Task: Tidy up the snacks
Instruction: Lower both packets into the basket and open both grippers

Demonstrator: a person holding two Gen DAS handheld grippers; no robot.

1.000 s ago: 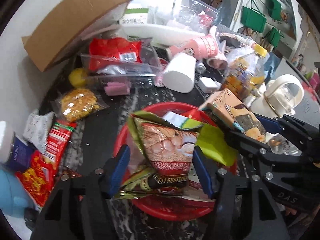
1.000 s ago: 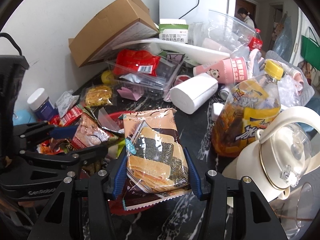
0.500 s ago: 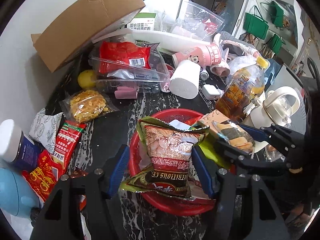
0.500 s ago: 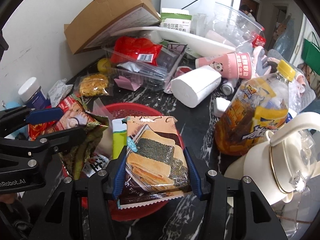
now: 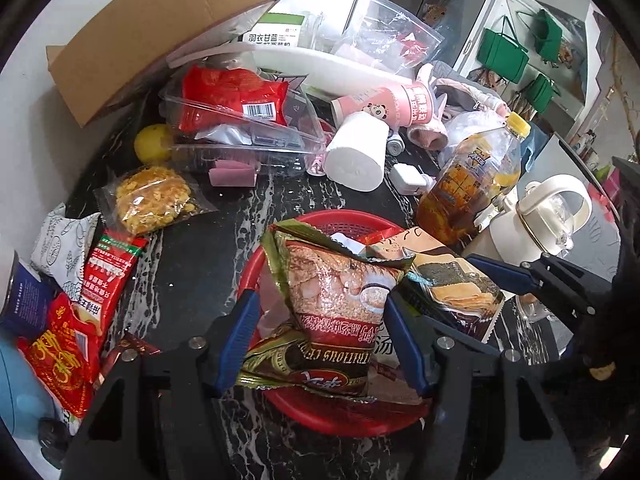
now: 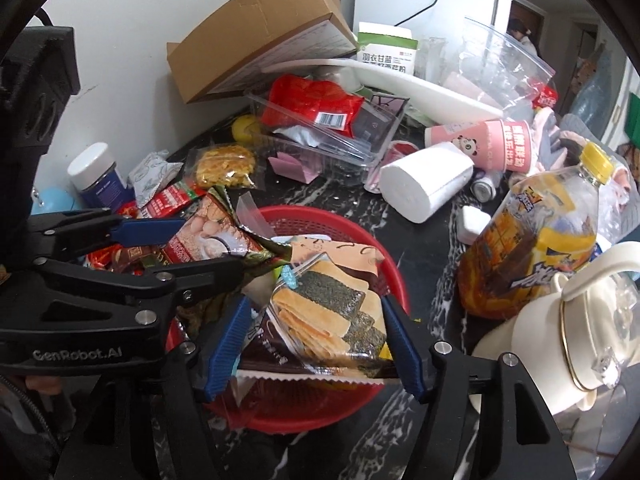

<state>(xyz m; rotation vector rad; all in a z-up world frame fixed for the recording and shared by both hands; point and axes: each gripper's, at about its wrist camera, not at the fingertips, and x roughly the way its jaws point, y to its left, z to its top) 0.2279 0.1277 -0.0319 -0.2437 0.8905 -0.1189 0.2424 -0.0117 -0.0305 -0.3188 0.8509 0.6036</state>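
Reading "NUTRITIOUS CE…" upside down on its crinkled foil, the cereal packet [image 5: 340, 320] sits pinched between the blue ribbed pads of the left tool [image 5: 320, 336], over the red perforated plastic basket [image 5: 320, 220]. Beside it the right tool [image 6: 314, 344] is opening, its pads parting from the glossy seaweed-cracker packet [image 6: 328, 312] with a zigzag-cut edge, which lies between them above the same basket. "GenRobot.AI" is moulded on the left tool's black arm. Nearby on the dark marbled bench [image 5: 224, 240] stand a yellow-capped tea bottle [image 5: 472, 188] and a cardboard box [image 5: 160, 28]
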